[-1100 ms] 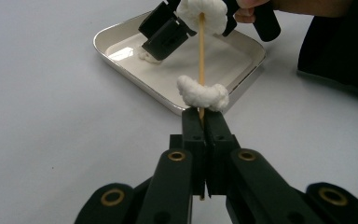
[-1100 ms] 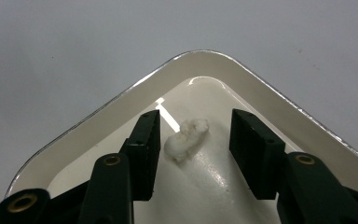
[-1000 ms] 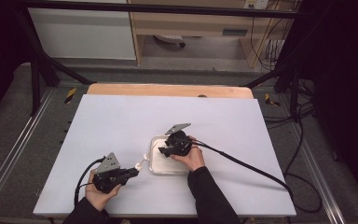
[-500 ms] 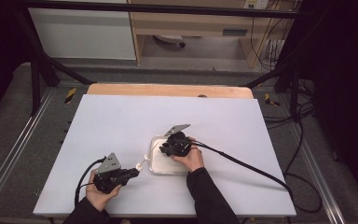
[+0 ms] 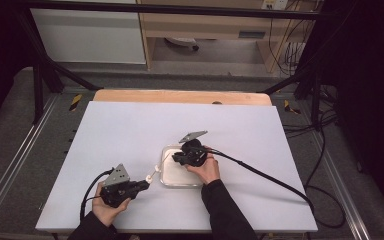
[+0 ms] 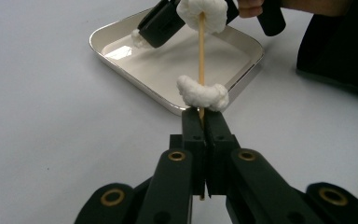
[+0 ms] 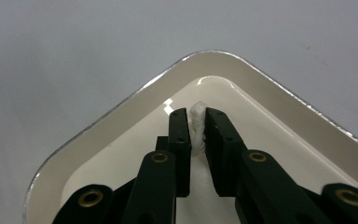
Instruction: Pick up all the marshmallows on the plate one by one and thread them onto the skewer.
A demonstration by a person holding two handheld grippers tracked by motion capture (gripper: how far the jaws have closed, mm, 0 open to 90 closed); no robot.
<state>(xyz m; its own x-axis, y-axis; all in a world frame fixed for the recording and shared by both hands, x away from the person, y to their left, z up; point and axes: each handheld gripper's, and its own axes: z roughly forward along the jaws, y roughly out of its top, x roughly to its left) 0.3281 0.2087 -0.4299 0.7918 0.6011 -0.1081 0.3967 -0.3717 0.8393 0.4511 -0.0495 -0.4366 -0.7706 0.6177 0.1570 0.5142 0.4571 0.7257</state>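
High view, with the white tray point(image 5: 172, 180) as landmark. The left hand point(image 5: 107, 210) lies low and level on the counter point(image 5: 130, 130), just left of the tray, and aims the left gripper point(image 5: 142, 186) at the tray's left rim. Its jaws are clamped tight on a thin wooden skewer point(image 6: 201, 51), which carries two white marshmallow pieces point(image 6: 202, 92) and reaches over the rim. The right hand point(image 5: 207, 167) comes from the tray's right side, wrist bent, and tips the right gripper point(image 5: 176, 159) down into the tray. Its jaws have just been closing and now pinch a third white marshmallow piece point(image 7: 197, 123) near the tray's far corner. The counter is a plain white sheet over a wooden top; beyond it stand a dark frame, cables and a pale cabinet.
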